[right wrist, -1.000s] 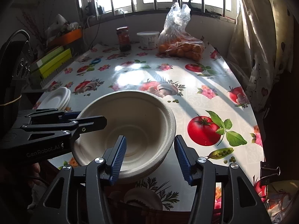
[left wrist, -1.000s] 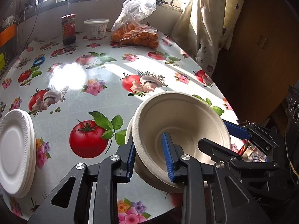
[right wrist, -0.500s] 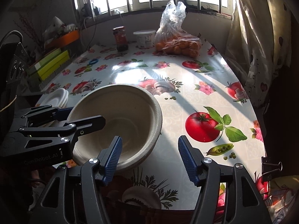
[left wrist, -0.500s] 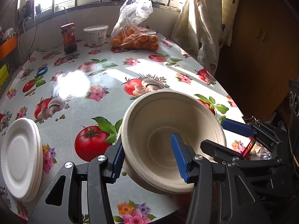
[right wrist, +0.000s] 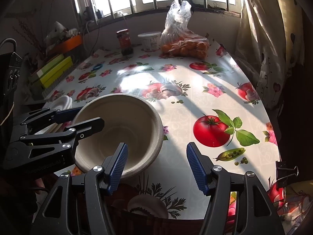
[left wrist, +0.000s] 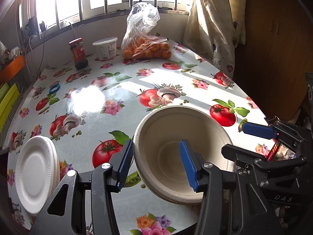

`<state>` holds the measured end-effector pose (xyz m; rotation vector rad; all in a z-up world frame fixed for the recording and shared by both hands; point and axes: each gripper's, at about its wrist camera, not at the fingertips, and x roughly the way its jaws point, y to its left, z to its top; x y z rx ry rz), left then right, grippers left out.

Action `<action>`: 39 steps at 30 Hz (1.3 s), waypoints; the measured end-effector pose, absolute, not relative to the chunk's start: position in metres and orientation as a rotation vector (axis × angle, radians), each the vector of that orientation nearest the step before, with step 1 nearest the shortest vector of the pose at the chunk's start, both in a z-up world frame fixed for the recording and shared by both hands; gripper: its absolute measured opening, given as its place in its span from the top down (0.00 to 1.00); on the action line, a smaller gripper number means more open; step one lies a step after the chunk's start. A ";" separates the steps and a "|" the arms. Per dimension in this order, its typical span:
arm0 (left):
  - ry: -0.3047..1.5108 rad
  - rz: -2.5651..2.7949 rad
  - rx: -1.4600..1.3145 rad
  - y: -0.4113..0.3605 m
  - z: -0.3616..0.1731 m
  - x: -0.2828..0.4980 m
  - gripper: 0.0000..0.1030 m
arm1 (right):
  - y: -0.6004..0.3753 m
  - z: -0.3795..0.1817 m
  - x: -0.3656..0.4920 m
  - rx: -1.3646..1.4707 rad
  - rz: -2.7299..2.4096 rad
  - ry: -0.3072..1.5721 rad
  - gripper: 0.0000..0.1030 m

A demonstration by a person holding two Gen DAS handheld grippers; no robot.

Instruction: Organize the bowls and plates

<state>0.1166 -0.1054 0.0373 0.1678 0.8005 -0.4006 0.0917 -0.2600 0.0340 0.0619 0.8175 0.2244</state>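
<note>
A beige paper bowl (left wrist: 182, 146) stands on the table near its front edge; it also shows in the right wrist view (right wrist: 121, 129). My left gripper (left wrist: 156, 164) is open, with one finger outside the bowl's left rim and one finger inside it. My right gripper (right wrist: 156, 166) is open and empty, just right of the bowl; one finger overlaps the bowl's near rim. A stack of white foam plates (left wrist: 35, 172) lies at the table's front left and shows small in the right wrist view (right wrist: 62, 101).
The table (left wrist: 121, 117) has a fruit-print cloth. At the back stand a red jar (left wrist: 78, 52), a white tub (left wrist: 106, 48) and a bag of oranges (left wrist: 145, 47). A blue ring (left wrist: 54, 88) lies left. A curtain (left wrist: 215, 29) hangs right.
My left gripper has opened wider around the bowl's rim. My right gripper has drawn back to the right, off the bowl. The bowl has settled onto the table.
</note>
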 end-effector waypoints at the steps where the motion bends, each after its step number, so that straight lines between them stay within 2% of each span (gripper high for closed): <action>1: 0.802 -0.420 0.159 -0.105 0.038 0.116 0.51 | -0.261 0.034 0.092 0.066 0.224 0.818 0.39; 10: 0.781 -0.450 0.068 -0.092 0.045 0.118 0.51 | -0.264 0.030 0.093 0.100 0.226 0.825 0.39; 39: 0.885 -0.479 -0.151 -0.052 0.014 0.132 0.51 | -0.280 0.019 0.098 0.286 0.275 0.824 0.39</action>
